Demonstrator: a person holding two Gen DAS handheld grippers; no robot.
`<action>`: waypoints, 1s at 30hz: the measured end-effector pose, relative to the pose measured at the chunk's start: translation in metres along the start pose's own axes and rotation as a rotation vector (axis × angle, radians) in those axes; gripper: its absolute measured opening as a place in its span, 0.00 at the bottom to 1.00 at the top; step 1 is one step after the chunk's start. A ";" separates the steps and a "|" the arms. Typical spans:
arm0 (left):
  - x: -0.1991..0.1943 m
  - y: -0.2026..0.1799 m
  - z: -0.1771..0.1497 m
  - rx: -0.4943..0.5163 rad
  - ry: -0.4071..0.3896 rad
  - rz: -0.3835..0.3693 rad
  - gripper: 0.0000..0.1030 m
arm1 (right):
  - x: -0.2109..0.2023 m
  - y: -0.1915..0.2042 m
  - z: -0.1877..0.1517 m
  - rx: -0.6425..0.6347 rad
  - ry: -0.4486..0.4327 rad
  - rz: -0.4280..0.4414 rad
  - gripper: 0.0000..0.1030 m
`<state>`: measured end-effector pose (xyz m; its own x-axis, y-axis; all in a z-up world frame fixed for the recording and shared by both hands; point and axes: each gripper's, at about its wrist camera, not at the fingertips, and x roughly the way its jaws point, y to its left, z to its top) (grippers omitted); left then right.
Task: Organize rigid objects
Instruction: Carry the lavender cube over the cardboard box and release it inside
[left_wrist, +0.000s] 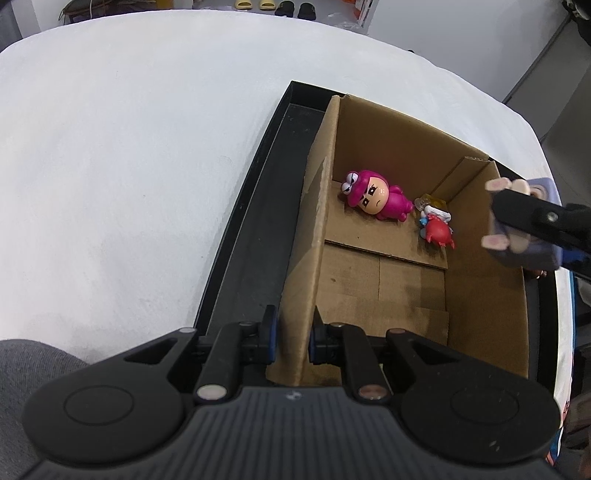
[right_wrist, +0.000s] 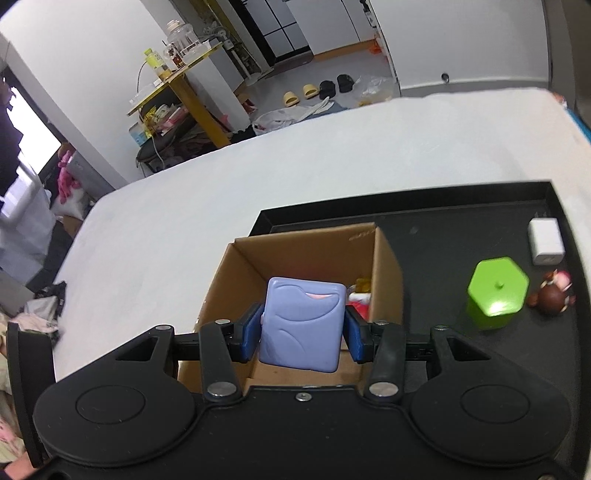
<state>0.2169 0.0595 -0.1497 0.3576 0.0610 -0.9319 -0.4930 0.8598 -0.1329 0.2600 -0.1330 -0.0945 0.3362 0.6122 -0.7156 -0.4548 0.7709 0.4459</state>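
Note:
My left gripper (left_wrist: 291, 338) is shut on the near left wall of the open cardboard box (left_wrist: 317, 221), one pad on each side of the wall. Inside the box lie a pink figurine (left_wrist: 376, 195) and a small red and white toy (left_wrist: 437, 227). My right gripper (right_wrist: 303, 328) is shut on a lavender block toy (right_wrist: 303, 325), held over the box (right_wrist: 236, 269). In the left wrist view that lavender block toy (left_wrist: 524, 225) hangs at the box's right wall, gripped by the right gripper (left_wrist: 532, 218).
The box stands in a black tray (right_wrist: 461, 236) on a white table (left_wrist: 129, 166). On the tray to the right are a green hexagonal container (right_wrist: 496, 291), a white charger (right_wrist: 546, 245) and a brown figurine (right_wrist: 552, 293). A grey sleeve (left_wrist: 26, 376) shows at lower left.

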 end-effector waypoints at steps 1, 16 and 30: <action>0.000 0.000 0.000 0.001 0.000 -0.002 0.14 | 0.002 0.000 0.000 0.008 0.002 0.008 0.44; 0.003 -0.001 0.000 0.003 0.009 -0.015 0.14 | 0.030 0.006 -0.010 0.048 0.012 0.053 0.45; -0.003 0.001 -0.004 -0.009 -0.003 -0.012 0.14 | -0.002 -0.004 0.002 0.119 0.015 0.192 0.50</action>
<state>0.2124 0.0582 -0.1487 0.3657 0.0526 -0.9292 -0.4958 0.8560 -0.1466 0.2624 -0.1367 -0.0937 0.2396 0.7480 -0.6190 -0.4088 0.6560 0.6344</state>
